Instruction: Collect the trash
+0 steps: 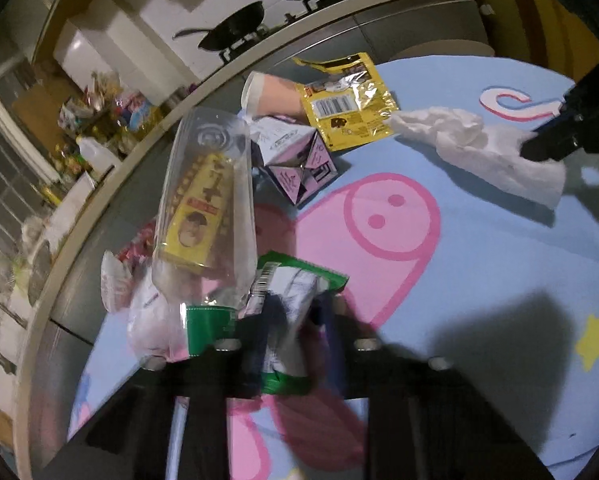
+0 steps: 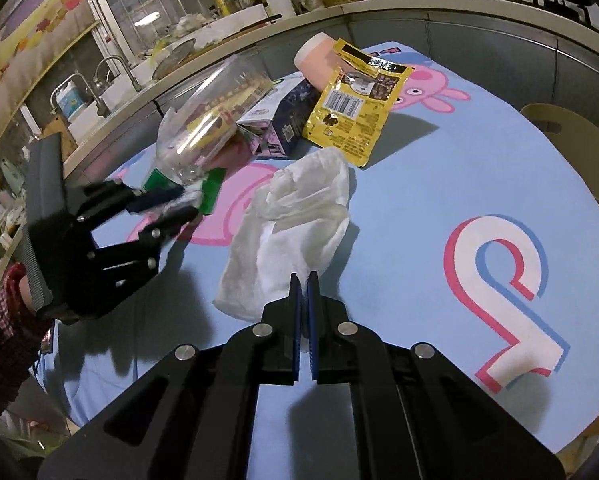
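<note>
Setting: a round table covered by a blue cartoon-pig tablecloth (image 2: 439,184), with a kitchen counter and stove behind it.
Trash pile: at the far side of the table lie a clear plastic bottle (image 1: 207,200) with a yellow label, a purple-and-white carton (image 1: 299,160), a yellow snack pouch (image 2: 355,108) and a pale peach cup (image 2: 317,58) on its side, all touching or overlapping.
Left gripper (image 1: 291,320): its tongs are pinching a green-edged foil wrapper (image 1: 295,292), which sits just beside the neck of the bottle.
Right gripper (image 2: 304,280): its blue pads are pressed together on the near edge of a crumpled white tissue (image 2: 295,224), which otherwise rests on the cloth near the table's middle.
Risk, wrapper: the foil looks slick and only partly caught, so it could slide out when lifted.
Risk, bottle: it lies against the wrapper; pulling the wrapper away could roll it towards the table edge.
Risk, tissue: held only by a thin corner, it could tear or slip free.
Risk, cloth: if either pinch includes fabric, lifting would drag the tablecloth and scatter the pile.
</note>
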{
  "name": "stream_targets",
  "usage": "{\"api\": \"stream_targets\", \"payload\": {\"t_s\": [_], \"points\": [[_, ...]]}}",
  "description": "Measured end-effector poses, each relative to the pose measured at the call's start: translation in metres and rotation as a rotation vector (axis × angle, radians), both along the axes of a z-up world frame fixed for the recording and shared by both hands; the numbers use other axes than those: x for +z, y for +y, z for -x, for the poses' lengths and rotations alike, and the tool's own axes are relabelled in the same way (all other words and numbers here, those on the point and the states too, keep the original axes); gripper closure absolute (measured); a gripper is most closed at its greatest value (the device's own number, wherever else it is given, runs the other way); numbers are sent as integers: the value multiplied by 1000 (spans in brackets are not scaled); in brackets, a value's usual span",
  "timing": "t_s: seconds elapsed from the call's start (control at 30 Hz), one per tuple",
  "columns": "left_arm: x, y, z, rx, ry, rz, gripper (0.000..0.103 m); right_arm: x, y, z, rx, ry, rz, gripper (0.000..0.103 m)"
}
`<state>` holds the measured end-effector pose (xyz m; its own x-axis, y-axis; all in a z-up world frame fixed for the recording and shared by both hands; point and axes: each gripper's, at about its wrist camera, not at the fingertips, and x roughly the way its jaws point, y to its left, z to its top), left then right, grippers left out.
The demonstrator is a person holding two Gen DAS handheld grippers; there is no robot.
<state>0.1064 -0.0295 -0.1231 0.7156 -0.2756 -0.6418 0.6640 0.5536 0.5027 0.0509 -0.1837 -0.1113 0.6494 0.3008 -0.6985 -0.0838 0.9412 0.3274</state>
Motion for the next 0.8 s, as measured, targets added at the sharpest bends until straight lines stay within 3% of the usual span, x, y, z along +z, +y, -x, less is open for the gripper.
{"api": "stream_targets", "payload": {"t_s": [0.17, 0.43, 0.6, 0.67, 0.8], "points": [[19, 17, -9, 58, 158, 176, 93, 6, -4, 5, -1, -25, -12, 100], [70, 45, 22, 81, 433, 602, 96, 18, -18, 17, -27, -68, -44, 100], [86, 35, 27, 71, 504, 728, 96, 18, -29, 21, -37, -81, -66, 100], [93, 34, 25, 63, 538, 807, 102, 16, -35, 22, -46, -75, -85, 100], [102, 39, 7, 105, 562, 907, 102, 20, -41, 23, -44, -96, -95, 100]]}}
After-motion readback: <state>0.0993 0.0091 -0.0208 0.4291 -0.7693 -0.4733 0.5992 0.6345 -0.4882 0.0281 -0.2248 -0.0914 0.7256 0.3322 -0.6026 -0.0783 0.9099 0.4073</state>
